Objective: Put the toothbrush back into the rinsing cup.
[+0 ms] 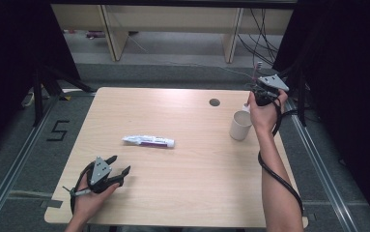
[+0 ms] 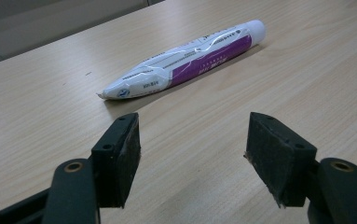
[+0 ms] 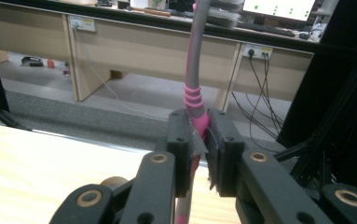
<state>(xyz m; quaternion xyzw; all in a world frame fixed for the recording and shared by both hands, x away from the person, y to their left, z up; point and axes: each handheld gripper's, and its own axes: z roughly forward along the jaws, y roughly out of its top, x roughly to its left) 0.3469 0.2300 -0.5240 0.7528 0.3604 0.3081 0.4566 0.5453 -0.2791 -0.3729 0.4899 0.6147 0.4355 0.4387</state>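
**High view: toothbrush pinched by the cup, toothpaste lying flat**

High view had my right tool (image 1: 259, 83) raised at the far right edge of the table (image 1: 182, 193), just behind and to the right of the white cup (image 1: 240, 125). I held the toothbrush (image 1: 257, 67) upright in it, bristle end up, above the cup. In the right gripper view the two black jaws were pressed together on the pink part of the handle (image 3: 197, 122), pads hard against it on both sides, while the grey neck ran up to blurred bristles at the top edge. I could not tell whether the lower end of the handle touched the cup.

My left tool (image 1: 119, 168) rested at the near left of the table, well apart from the cup, with my left hand (image 1: 92, 198) wrapped around its body. Its jaws stood spread, and nothing lay between them. In the left gripper view the two pads (image 2: 128, 156) hung just above bare wood, pointing at the toothpaste tube (image 2: 190, 58).

That tube (image 1: 149, 140), white with a purple band, lay flat on the table to the left of the cup, its cap turned toward the cup and its crimped end away. It lay between my left tool and the cup, touching neither.
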